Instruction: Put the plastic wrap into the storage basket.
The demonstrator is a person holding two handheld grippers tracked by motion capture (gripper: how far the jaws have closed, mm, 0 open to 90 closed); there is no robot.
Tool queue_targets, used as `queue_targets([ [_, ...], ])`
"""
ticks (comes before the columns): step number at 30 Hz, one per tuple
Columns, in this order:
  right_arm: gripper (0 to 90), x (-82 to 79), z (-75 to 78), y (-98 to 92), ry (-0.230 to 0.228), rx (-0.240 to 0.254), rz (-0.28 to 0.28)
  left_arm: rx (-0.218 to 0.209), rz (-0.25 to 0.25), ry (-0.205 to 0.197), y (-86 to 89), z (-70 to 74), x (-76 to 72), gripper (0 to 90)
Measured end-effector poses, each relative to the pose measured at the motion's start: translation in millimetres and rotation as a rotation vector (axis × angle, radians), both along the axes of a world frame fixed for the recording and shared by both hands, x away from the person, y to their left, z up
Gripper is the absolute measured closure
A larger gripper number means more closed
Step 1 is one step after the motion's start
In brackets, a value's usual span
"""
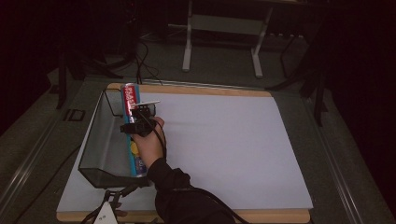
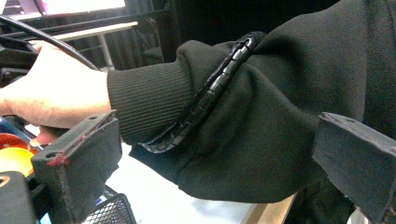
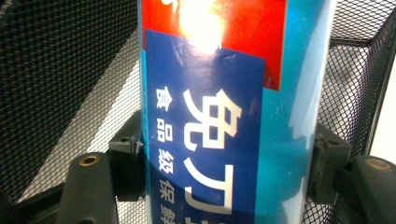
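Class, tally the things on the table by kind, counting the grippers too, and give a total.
Mesh basket: 1
Long printed box: 1
Grippers: 2, the right gripper clamped on the box, the left gripper open at the near edge
Total: 4

R gripper (image 1: 138, 113) clamping long box (image 1: 133, 135) over mesh basket (image 1: 95, 144), L gripper (image 1: 111, 201) near table (image 1: 224, 140) edge

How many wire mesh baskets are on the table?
1. The black mesh basket stands at the table's left edge, beside the long box that the right gripper clamps.
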State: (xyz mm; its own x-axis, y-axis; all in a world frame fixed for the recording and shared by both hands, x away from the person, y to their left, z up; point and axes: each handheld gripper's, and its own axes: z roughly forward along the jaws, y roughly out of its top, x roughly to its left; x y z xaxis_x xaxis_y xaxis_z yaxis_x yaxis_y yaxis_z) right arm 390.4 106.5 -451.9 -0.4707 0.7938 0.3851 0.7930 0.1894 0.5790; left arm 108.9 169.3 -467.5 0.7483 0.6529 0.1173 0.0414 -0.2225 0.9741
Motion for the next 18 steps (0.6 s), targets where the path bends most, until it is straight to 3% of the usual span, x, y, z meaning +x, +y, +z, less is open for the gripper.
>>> queue_targets([
  [18, 30.8, 8.6, -15.4, 6.4, 0.03, -0.036, -0.042, -0.005, -0.011, 0.01, 0.4, -0.4, 0.7, 2.5],
])
